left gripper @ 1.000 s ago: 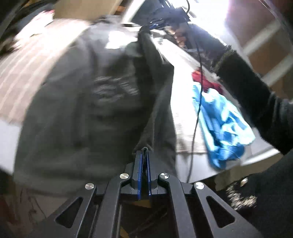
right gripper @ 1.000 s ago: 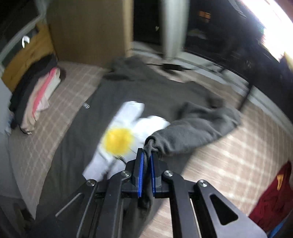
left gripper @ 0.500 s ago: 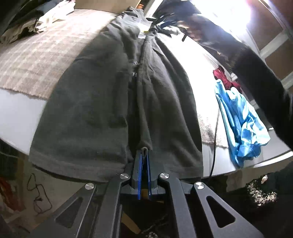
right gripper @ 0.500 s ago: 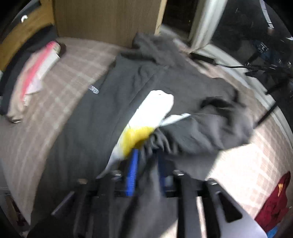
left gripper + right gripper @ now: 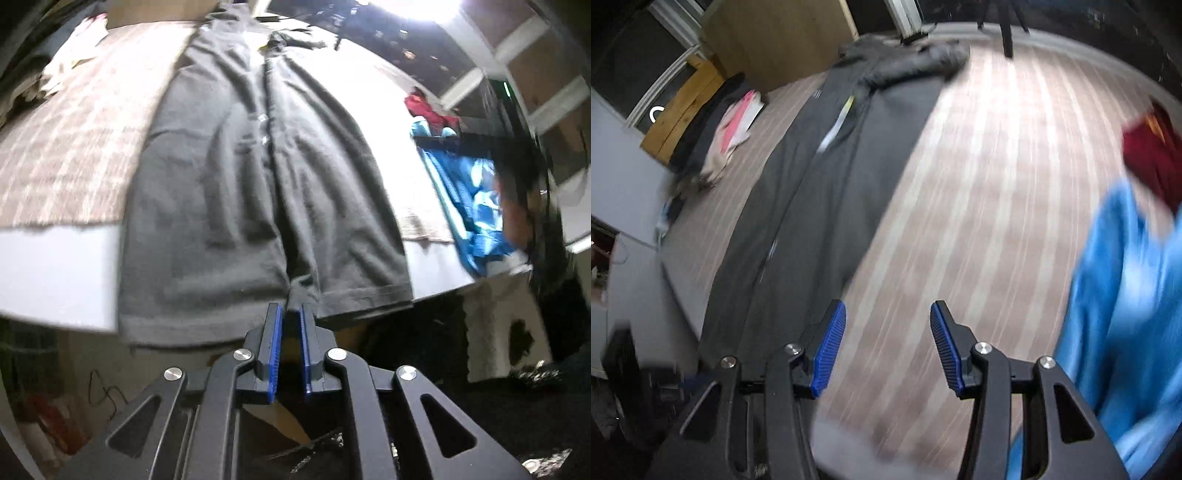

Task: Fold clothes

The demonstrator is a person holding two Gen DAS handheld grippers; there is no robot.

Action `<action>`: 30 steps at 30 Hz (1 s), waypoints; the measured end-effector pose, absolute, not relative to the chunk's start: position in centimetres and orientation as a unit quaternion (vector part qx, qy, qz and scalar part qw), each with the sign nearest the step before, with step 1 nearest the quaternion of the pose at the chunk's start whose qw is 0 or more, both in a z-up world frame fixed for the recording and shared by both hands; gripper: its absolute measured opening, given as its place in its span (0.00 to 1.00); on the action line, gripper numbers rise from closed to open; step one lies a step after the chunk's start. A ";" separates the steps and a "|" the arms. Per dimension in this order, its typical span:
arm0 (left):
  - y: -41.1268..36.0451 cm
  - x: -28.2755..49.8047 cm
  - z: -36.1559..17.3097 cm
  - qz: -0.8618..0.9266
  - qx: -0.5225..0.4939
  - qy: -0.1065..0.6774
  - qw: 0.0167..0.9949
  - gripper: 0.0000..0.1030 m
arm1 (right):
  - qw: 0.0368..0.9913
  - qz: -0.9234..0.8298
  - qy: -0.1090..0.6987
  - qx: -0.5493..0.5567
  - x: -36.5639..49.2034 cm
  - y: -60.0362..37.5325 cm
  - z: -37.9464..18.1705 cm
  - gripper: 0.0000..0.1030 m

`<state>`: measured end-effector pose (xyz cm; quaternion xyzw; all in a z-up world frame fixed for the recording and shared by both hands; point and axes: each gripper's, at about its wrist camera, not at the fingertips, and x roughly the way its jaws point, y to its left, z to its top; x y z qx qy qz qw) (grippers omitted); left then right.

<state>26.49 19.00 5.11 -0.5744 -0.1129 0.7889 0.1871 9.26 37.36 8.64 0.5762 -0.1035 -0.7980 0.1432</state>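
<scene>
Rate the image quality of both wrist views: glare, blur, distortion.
Left wrist view: window glare blows out the top and the bed beyond the grey garment; edges smear. Right wrist view: even light, but motion blur streaks the plaid bedcover and blue garment. Both show fisheye bending.

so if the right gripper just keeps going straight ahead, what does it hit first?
Probably the bare plaid bedcover. The open right gripper points between the grey garment and the blue garment; blur leaves depth unclear.

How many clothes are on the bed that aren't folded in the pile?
3: the gray sweatshirt spread in the middle, the blue one at the right edge, the red one behind it. More may be hidden.
</scene>
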 end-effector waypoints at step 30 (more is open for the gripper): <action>23.3 25.5 7.7 0.807 -0.510 0.027 0.297 0.29 | 0.082 -0.839 -0.107 0.526 13.8 34.7 12.8 0.33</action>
